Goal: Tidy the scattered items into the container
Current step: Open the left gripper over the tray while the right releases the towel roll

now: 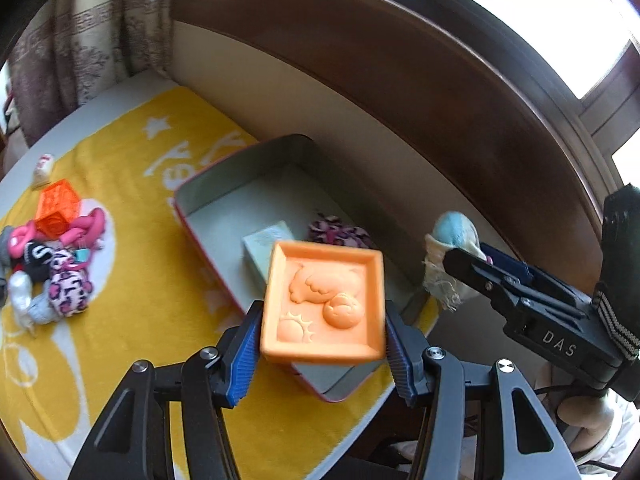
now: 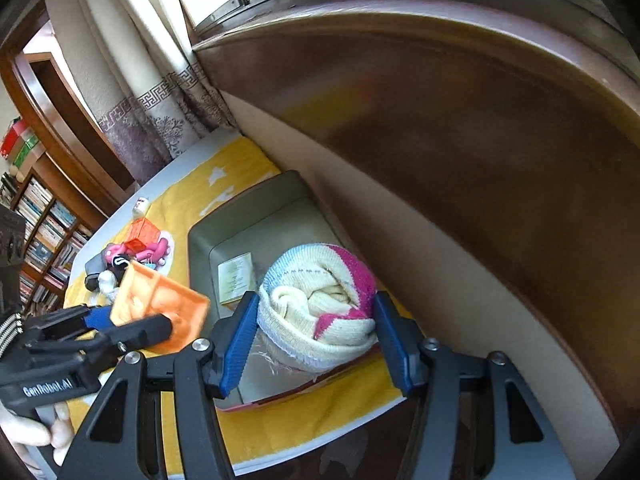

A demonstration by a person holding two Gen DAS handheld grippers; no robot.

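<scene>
From the left wrist's view, the left gripper [image 1: 323, 354] is clamped on an orange block [image 1: 324, 304] with a moulded picture on its face, both blue pads pressed to its sides, and it hangs over the near end of the grey tin [image 1: 224, 196] that serves as the container. Inside the tin lie a pale box [image 1: 268, 240] and a leopard-print bundle [image 1: 340, 234]; off to the left on the yellow mat [image 1: 160, 280] a heap of loose items [image 1: 52, 256] waits, with a small white bottle [image 1: 43, 166] beyond it. The right gripper [image 1: 470, 256] shows at the edge, carrying a knitted roll [image 1: 452, 248]. From the right wrist's view, that right gripper [image 2: 316, 336] is squeezing a rolled knitted sock [image 2: 320, 304], cream, blue and pink, held above the tin [image 2: 200, 240], while the left gripper [image 2: 132, 322] with its orange block [image 2: 160, 304] hovers just beside it. To my eye both loads are at the drop-off stage: what comes next is lowering each over the tin's open floor and letting go without the two tools colliding, then returning for the heap.
</scene>
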